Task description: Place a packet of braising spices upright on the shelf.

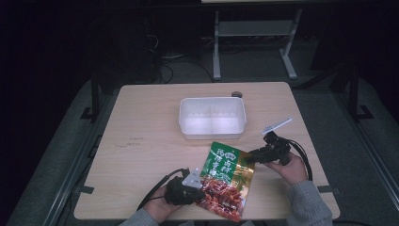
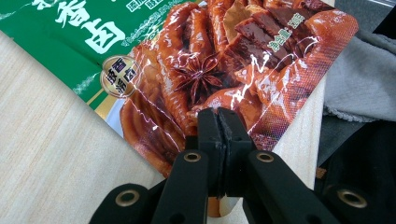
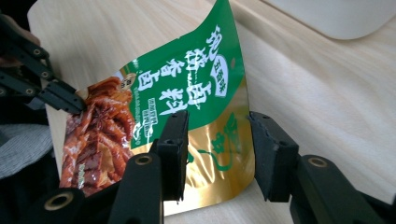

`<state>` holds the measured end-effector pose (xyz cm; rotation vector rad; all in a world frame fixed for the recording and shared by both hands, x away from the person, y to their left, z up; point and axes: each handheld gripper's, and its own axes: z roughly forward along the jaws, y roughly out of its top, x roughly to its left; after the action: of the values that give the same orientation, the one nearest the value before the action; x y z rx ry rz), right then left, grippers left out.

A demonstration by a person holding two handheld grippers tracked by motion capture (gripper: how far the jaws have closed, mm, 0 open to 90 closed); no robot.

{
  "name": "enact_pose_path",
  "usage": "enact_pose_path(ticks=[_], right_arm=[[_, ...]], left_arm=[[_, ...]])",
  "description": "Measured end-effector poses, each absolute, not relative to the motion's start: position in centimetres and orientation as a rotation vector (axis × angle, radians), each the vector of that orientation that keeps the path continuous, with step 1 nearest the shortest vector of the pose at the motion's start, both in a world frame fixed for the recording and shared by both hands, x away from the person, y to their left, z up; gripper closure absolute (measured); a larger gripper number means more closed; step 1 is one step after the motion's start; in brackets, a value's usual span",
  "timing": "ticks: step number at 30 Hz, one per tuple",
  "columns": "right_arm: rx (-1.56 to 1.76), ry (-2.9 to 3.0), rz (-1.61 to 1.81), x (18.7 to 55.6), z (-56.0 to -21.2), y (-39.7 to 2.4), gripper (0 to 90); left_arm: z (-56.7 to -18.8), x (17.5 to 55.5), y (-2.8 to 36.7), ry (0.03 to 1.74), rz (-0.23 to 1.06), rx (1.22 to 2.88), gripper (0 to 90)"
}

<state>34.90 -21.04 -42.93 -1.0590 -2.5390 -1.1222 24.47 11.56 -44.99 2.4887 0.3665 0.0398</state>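
A food pouch (image 1: 226,181), green and gold at the top with a red-brown food picture below, lies at the table's near edge. In the left gripper view my left gripper (image 2: 218,116) is shut on the pouch (image 2: 201,70) at its red lower edge; in the high view that gripper (image 1: 202,186) sits at the pouch's left side. My right gripper (image 1: 249,157) is at the pouch's upper right corner. In the right gripper view its jaws (image 3: 217,121) stand apart on either side of the gold edge of the pouch (image 3: 187,102), pads not pressing. The left gripper (image 3: 70,100) shows there too.
An empty white plastic tub (image 1: 211,99) stands on the wooden table (image 1: 141,141) behind the pouch, past the middle. A small dark round thing (image 1: 236,94) lies by the tub's far right corner. A grey sleeve (image 2: 359,79) hangs past the table's near edge.
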Motion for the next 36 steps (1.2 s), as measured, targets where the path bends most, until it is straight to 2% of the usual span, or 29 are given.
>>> enact_pose_path(ticks=[26,31,36], right_arm=[[-1.088,-2.674,-0.862,35.2,-45.5,-17.9,71.5],[-1.094,-2.705,-0.848,35.1,-45.5,-17.8,81.9],[-1.087,-2.687,-0.864,35.1,-45.5,-17.9,86.5]], left_arm=[[-45.0,24.3,11.4,0.371,0.043,2.484,86.4],[-45.0,24.4,11.4,0.373,0.039,2.480,84.2],[-44.8,24.4,11.6,0.376,0.047,2.476,82.5]])
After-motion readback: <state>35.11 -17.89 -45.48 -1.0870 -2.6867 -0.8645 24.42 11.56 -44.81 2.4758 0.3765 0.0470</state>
